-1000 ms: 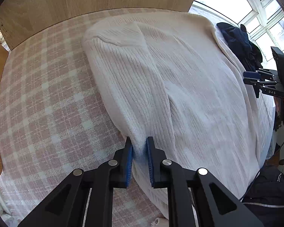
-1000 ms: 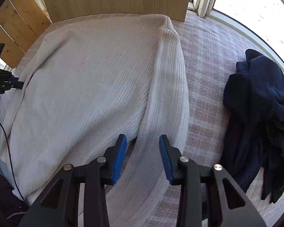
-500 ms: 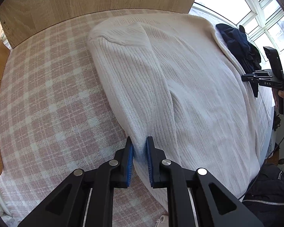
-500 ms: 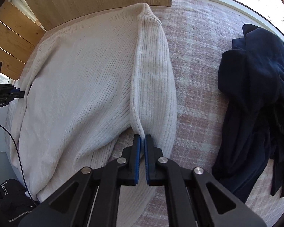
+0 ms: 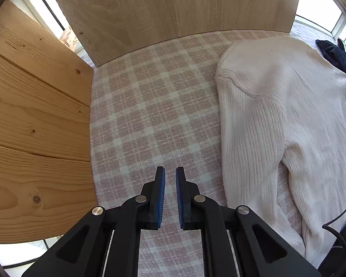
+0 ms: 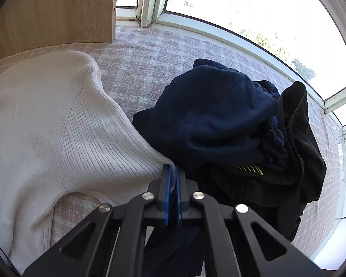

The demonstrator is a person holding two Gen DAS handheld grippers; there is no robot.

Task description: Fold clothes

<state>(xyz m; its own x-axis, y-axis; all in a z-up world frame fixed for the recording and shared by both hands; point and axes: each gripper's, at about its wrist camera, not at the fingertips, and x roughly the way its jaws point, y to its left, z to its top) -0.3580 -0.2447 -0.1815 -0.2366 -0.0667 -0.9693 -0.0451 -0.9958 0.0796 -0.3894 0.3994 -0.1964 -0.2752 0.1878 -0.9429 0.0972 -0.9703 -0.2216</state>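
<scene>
I am clamping my right gripper [image 6: 172, 180] jaws on the cream sweater [image 6: 46, 124] sleeve beside the navy pile [image 6: 219, 120], left gripper [image 5: 170, 180] jaws slightly apart, empty; folding barely started.

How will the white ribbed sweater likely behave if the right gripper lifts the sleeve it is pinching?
The white ribbed sweater looks soft and floppy: it drapes in loose folds on the checked cloth. Lifted by the right gripper, the sleeve would probably sag and stretch. The thick knit likely grips rather than slips, and may drag against the dark clothes pile.
</scene>
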